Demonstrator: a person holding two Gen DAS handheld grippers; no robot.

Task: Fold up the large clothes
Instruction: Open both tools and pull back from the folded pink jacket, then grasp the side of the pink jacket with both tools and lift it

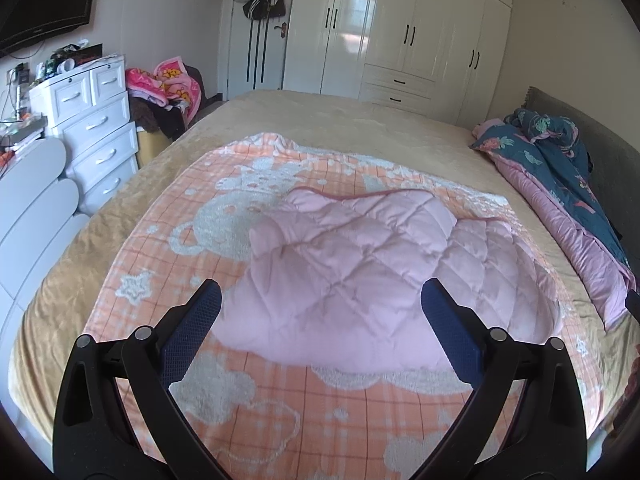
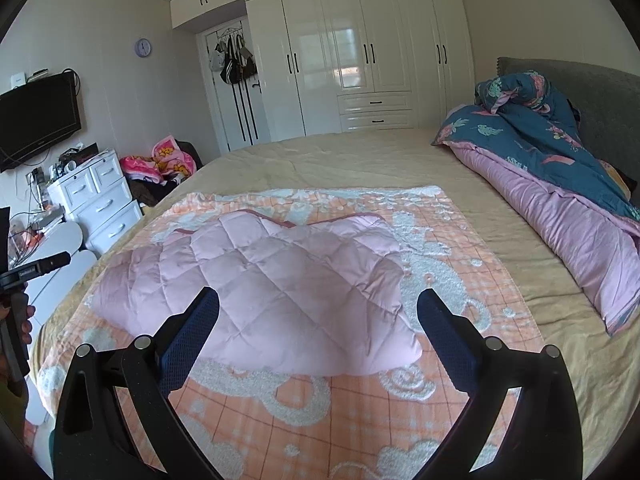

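A pink quilted garment [image 1: 352,276] lies bunched in a loose fold on an orange checked blanket [image 1: 168,264] spread over the bed. It also shows in the right wrist view [image 2: 280,280], on the same blanket [image 2: 440,264]. My left gripper [image 1: 320,304] is open and empty, hovering above the garment's near edge. My right gripper [image 2: 318,308] is open and empty, also above the garment's near edge. Neither touches the cloth.
The bed has a beige cover [image 1: 340,120]. A blue floral duvet with pink lining [image 2: 560,168] is heaped along the headboard side at right. A white drawer chest [image 1: 96,128] and a clothes pile [image 1: 168,88] stand left of the bed. White wardrobes [image 2: 360,60] stand behind.
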